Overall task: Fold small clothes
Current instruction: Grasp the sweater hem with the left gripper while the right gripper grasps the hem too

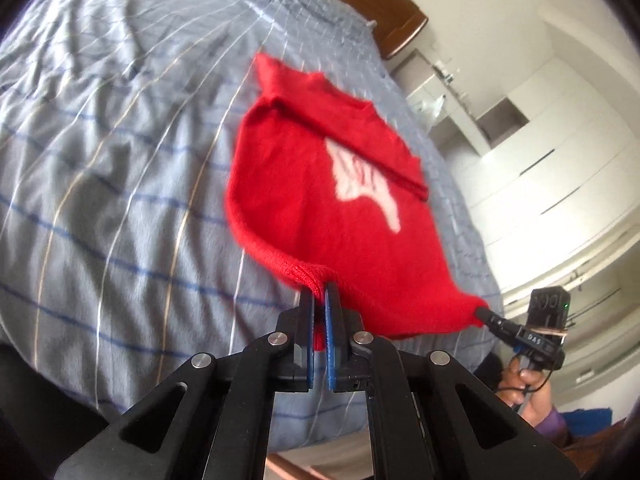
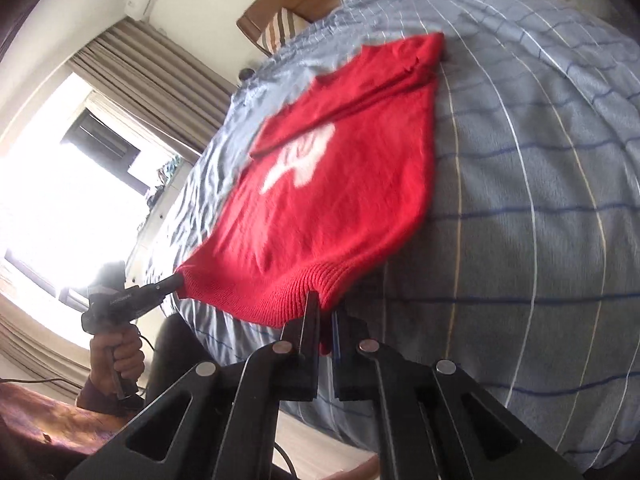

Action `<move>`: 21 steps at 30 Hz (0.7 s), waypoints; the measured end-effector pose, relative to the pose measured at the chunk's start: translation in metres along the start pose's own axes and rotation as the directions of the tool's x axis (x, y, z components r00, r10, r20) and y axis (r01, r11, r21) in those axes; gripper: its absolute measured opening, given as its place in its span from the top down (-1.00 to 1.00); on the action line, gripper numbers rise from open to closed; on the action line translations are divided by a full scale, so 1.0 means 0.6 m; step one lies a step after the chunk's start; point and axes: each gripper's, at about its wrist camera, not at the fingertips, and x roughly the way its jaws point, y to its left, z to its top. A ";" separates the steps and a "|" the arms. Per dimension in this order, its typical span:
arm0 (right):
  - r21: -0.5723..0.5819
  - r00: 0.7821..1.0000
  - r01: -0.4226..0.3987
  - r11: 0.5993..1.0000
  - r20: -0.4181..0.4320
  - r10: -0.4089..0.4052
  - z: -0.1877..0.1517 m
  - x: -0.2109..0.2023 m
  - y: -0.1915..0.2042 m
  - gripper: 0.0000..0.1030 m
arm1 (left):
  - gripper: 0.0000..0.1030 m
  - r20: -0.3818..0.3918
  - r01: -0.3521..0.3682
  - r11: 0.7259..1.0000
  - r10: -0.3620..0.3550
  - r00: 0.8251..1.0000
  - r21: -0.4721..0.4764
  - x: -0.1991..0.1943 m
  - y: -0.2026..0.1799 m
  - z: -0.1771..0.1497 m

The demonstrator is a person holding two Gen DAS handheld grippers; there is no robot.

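The red knit sweater [image 1: 320, 200] lies on the striped blue bedcover [image 1: 100, 160], its sleeves already folded across the chest above the white motif [image 1: 364, 180]; its ribbed hem [image 2: 296, 292] is raised off the cover at six o'clock in both wrist views. The left gripper [image 1: 320, 300] is clamped tight on one hem corner; the right gripper [image 2: 325, 312] pinches the other, seen in the left view at four o'clock [image 1: 484, 314]. A corner in each gripper keeps the hem taut and level, which I judge suits carrying it toward the collar [image 2: 424, 56] at twelve o'clock.
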 end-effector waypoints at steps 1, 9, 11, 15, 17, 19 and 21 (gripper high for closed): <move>-0.009 1.000 -0.001 1.000 0.023 0.001 0.023 0.002 0.002 0.91 | 0.96 0.025 0.005 1.000 -0.006 1.000 0.014 0.003 -0.006 0.025; -0.045 0.981 0.087 0.995 0.178 -0.078 0.258 0.081 -0.042 0.91 | 0.95 0.161 -0.081 0.994 0.069 0.985 0.067 0.121 -0.016 0.227; -0.023 0.977 0.105 0.994 0.190 -0.099 0.316 0.116 -0.064 0.91 | 0.95 0.162 -0.093 0.995 0.087 0.983 0.027 0.169 -0.006 0.279; 0.043 0.970 0.137 0.990 0.198 -0.143 0.421 0.177 -0.112 0.91 | 0.95 0.154 -0.099 0.994 0.104 0.983 -0.039 0.255 0.008 0.365; 0.069 0.968 0.141 0.988 0.199 -0.152 0.458 0.197 -0.139 0.91 | 0.95 0.144 -0.133 0.990 0.140 0.980 -0.055 0.296 0.018 0.399; 0.085 0.967 0.154 0.984 0.190 -0.168 0.486 0.230 -0.159 0.91 | 0.93 0.133 -0.170 0.983 0.178 0.975 -0.070 0.331 0.031 0.422; 0.099 0.968 0.161 0.982 0.175 -0.177 0.496 0.254 -0.179 0.89 | 0.85 0.128 -0.242 0.966 0.252 0.959 -0.090 0.359 0.046 0.437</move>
